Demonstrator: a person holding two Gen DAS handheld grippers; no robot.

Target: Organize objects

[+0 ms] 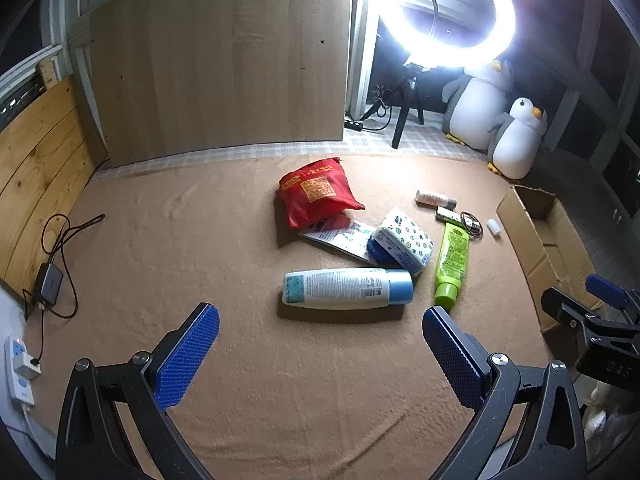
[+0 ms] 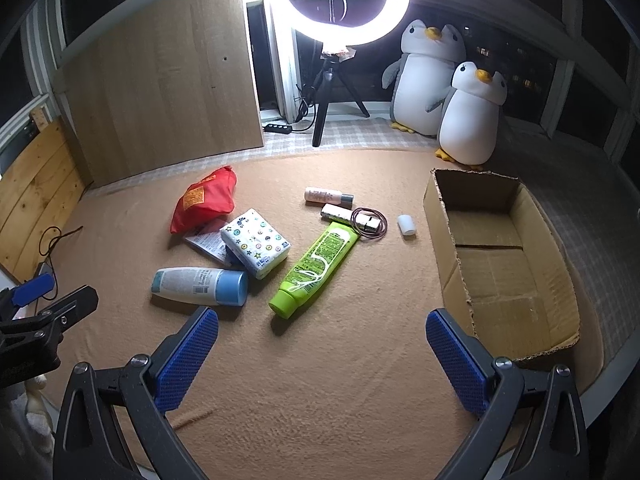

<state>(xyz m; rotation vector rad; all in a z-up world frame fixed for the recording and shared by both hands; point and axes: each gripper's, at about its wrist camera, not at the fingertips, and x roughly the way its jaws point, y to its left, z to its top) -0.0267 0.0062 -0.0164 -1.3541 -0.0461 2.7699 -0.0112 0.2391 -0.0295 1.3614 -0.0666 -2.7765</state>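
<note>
Objects for sorting lie scattered on the tan blanket (image 2: 320, 380). Both the left gripper (image 1: 320, 340) and right gripper (image 2: 322, 340) hover low with jaws spread wide, holding nothing. Nearest are the white bottle (image 2: 199, 286) and green tube (image 2: 316, 268), then the patterned tissue pack (image 2: 256, 246) and red pouch (image 2: 204, 204). The cardboard box (image 2: 448, 216) sits empty to the right.

I see a tan blanket (image 2: 320, 380) covering the floor. At the far side, a bright ring light (image 2: 346, 2) stands on a tripod beside a wooden board (image 2: 160, 92); two plush penguins (image 2: 448, 92) sit far right against dark windows.
</note>
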